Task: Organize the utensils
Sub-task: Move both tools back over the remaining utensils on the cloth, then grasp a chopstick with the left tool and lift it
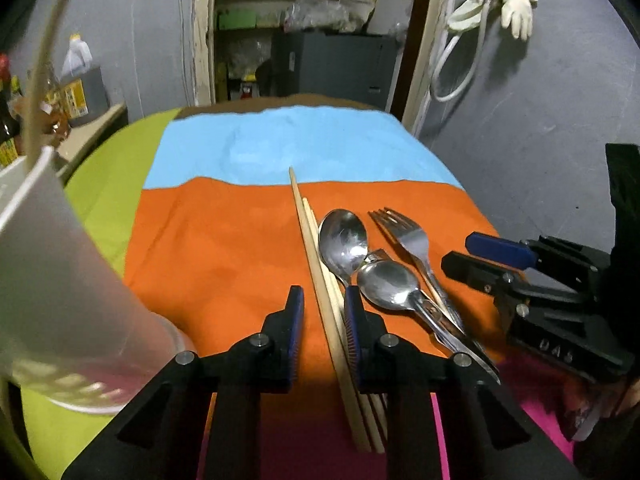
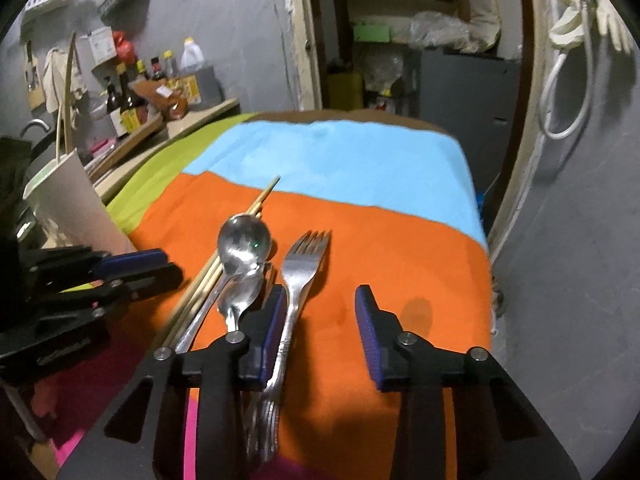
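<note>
Lying bunched on the cloth for sorting: chopsticks, spoons, forks. Left gripper part-open astride chopsticks, ungripped; right gripper part-open, fork at nine o'clock pad, unclamped. Cup at nine o'clock.

Rubber gloves hanging; sauce bottles on counter.

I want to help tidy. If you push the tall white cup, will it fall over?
Probably yes. The white cup looks tall and narrow, so it may tip. It seems thin and light, likely sliding on the cloth. The stick poking out could add wobble.
</note>
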### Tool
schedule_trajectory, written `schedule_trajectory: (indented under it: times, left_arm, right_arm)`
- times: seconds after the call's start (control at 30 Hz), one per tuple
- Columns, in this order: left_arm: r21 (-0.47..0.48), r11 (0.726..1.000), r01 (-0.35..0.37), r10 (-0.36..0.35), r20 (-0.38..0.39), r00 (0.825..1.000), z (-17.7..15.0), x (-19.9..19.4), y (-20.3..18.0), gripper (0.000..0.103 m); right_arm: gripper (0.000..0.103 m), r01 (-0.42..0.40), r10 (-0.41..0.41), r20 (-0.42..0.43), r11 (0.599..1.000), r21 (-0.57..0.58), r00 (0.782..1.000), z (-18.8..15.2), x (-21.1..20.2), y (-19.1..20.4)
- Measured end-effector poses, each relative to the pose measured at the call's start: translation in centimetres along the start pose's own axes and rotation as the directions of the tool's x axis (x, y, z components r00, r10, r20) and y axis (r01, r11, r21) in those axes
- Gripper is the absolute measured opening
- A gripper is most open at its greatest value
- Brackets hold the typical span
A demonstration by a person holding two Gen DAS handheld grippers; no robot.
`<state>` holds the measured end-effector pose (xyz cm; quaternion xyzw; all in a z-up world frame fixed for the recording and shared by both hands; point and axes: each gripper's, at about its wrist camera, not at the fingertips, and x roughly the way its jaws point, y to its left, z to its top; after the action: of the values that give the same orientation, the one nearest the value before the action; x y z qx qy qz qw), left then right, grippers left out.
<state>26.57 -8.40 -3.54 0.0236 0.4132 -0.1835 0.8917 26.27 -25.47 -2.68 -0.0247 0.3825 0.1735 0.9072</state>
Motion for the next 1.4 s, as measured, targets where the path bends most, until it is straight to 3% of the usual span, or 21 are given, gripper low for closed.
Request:
schedule_trajectory:
  times: [0.47,0.67,0.93,1.4]
  left_arm:
    - [-0.02,1.0,-0.009,0.007,-0.098,0.995,1.3,2.7,1.1,0.012]
    - [-0.042,0.999,0.008,-0.013,-0.113,0.994,1.5,2.7,1.1,0.008]
    - [-0.04,0.999,0.003,-0.008,-0.119,0.993,1.3,2.0,0.6,0.005]
    - [-0.026,0.999,-0.032,0.028,-0.141,0.99,-1.4,-0.1,-0.1,0.005]
  right_arm:
    - [0.024,-0.017,0.017,-0.091,1.0,-0.003,0.996,0.6,2.7,0.2]
    - [0.013,-0.015,0.014,-0.09,1.0,-0.003,0.996,0.9,3.3,0.4]
    - [0.009,-0.033,0.036,-0.082,0.999,0.034,0.996,0.7,2.9,-0.3]
    - [0.007,0.005,0.001,-0.071,0.997,0.073,0.997,-0.3,1.0,-2.6]
